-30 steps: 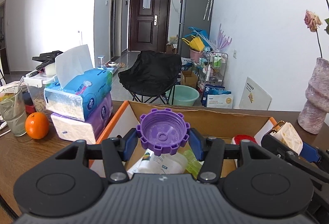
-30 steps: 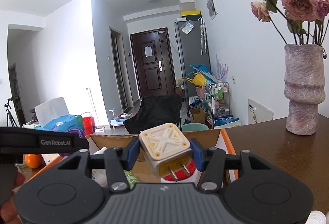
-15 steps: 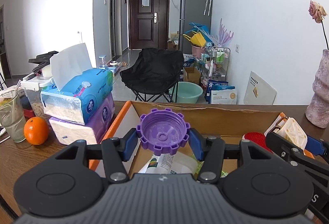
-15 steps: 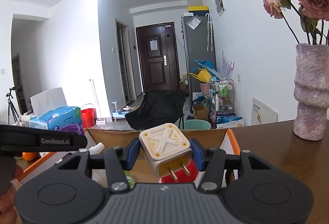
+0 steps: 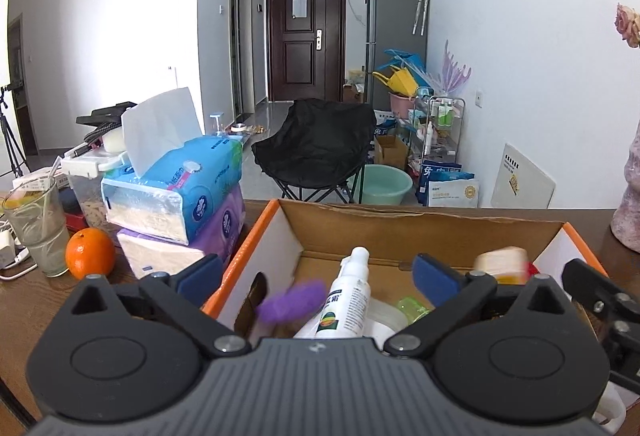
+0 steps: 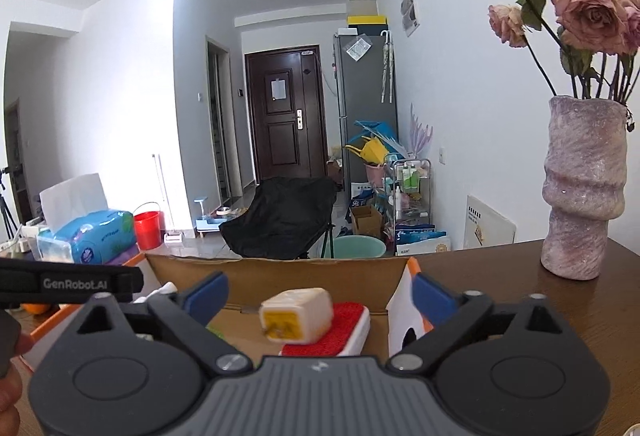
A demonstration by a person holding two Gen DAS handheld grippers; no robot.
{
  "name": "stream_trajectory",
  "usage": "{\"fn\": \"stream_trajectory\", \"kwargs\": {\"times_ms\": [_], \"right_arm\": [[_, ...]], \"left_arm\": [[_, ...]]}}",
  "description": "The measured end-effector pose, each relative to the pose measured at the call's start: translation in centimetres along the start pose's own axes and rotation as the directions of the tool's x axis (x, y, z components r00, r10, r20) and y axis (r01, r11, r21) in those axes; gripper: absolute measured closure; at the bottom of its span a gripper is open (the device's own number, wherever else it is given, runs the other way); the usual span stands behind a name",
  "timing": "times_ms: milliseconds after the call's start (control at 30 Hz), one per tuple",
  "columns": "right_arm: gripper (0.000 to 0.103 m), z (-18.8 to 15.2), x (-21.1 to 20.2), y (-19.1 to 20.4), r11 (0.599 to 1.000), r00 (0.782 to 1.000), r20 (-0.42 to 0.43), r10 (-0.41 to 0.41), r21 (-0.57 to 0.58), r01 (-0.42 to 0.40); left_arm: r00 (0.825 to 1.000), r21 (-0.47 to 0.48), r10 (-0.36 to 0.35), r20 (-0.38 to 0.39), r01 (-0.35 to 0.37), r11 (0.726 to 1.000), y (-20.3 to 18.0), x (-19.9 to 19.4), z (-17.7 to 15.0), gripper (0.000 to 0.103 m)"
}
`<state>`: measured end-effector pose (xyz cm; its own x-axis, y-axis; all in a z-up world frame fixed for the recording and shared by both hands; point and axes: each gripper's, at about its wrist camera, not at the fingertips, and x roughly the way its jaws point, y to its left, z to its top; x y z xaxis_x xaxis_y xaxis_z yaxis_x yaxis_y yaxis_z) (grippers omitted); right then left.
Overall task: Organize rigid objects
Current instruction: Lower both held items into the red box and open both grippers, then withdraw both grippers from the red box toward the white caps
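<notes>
- The left hand-held gripper [image 5: 316, 272] is filling the lower part of the left wrist view, its jaws opening wide, with nothing pressed between the blue pads [image 5: 434, 274].
- A blurred purple cap [image 5: 291, 302] is showing just below and between those jaws, inside the cardboard box [image 5: 400, 222] on the counter [image 5: 36, 300], beside a white spray bottle [image 5: 348, 296].
- The right hand-held gripper [image 6: 320, 292] is sitting low in the right wrist view, jaws opening too and touching nothing.
- A cream plug adapter [image 6: 296, 314], slightly blurred, is showing at centre frame over a red-topped white block [image 6: 344, 332] in the same box; I cannot tell whether they touch.
- An orange [image 5: 90, 252], a drinking glass [image 5: 38, 226] and stacked tissue packs [image 5: 176, 203] are standing left of the box; a vase [image 6: 582, 187] of dried roses is standing at the right.
</notes>
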<state>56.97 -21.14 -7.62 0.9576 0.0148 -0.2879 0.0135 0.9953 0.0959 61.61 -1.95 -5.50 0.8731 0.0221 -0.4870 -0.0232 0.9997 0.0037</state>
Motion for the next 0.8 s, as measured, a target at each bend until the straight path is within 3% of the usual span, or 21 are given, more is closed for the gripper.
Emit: {"fn": "stream_trajectory", "kwargs": {"times_ms": [800], "right_arm": [[0.000,0.31,-0.70,0.01,1.000,1.000,0.008,-0.011,0.002,0.011]], "left_arm": [[1.000,-0.032,0.012,-0.015,-0.012,0.999,0.75,-0.32,0.25,0.000]]}}
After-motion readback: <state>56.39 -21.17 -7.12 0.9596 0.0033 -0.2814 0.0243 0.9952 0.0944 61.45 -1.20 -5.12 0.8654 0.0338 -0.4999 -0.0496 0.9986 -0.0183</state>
